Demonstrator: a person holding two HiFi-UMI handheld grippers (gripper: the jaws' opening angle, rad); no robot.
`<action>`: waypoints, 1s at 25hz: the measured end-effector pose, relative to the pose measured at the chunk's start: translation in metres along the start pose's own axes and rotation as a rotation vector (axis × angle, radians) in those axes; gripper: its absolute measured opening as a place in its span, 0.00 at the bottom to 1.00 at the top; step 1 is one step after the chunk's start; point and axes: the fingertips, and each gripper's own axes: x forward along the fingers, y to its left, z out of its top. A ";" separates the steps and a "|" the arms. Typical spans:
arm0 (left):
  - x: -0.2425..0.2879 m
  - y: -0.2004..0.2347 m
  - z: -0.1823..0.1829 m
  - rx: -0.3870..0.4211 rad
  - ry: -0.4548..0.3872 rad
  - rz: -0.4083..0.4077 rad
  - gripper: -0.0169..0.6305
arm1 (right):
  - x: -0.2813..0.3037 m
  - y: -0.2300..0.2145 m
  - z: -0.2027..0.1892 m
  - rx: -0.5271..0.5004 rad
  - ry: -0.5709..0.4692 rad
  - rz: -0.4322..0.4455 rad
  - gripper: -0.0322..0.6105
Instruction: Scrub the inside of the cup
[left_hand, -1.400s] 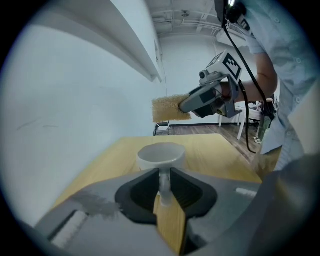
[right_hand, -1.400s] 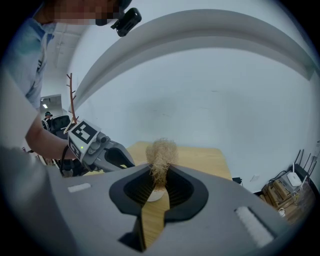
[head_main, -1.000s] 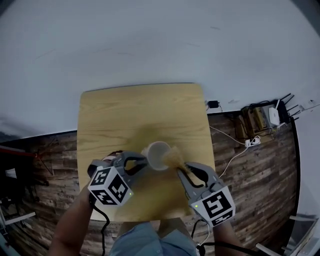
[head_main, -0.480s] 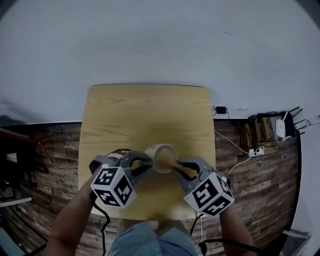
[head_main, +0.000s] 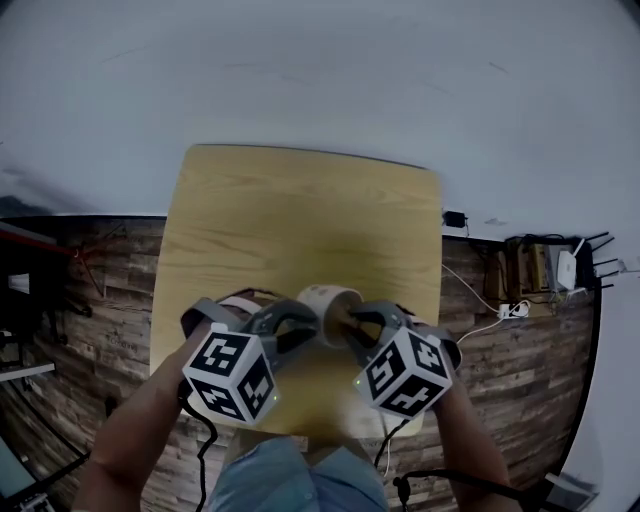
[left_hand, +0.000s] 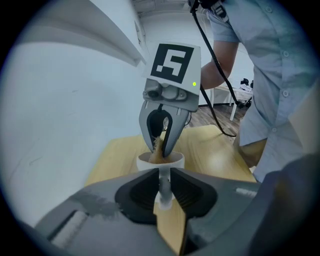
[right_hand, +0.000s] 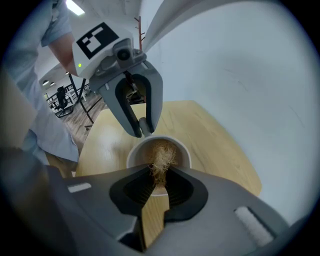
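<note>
A white cup (head_main: 322, 297) stands near the front edge of the light wooden table (head_main: 300, 210). My left gripper (head_main: 308, 324) is shut on the cup's handle (left_hand: 163, 186), which shows between its pads in the left gripper view. My right gripper (head_main: 351, 325) is shut on a tan fibre scrubber (right_hand: 161, 156). The scrubber's bristles hang down inside the cup (right_hand: 185, 155), close to its near wall. Both grippers face each other across the cup, the left gripper (right_hand: 144, 129) at its far rim in the right gripper view. The cup's bottom is hidden by the fibres.
A white wall runs behind the table. On the wood floor to the right lie cables (head_main: 470, 300), a power strip (head_main: 512, 310) and a router (head_main: 568, 268). The person's torso (left_hand: 280, 75) stands at the table's front edge.
The right gripper has moved left and tipped over the cup, carrying the scrubber from beside the rim down into it. The left gripper has kept its hold on the handle.
</note>
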 end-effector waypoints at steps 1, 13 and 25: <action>0.001 -0.002 0.002 0.004 -0.004 -0.006 0.18 | 0.004 0.001 0.000 -0.018 0.011 0.002 0.13; 0.003 -0.002 0.014 0.022 -0.008 0.005 0.18 | 0.025 -0.003 -0.018 -0.180 0.173 -0.062 0.13; 0.007 -0.005 0.022 0.050 -0.011 0.008 0.18 | 0.023 0.026 -0.022 0.077 0.100 0.142 0.13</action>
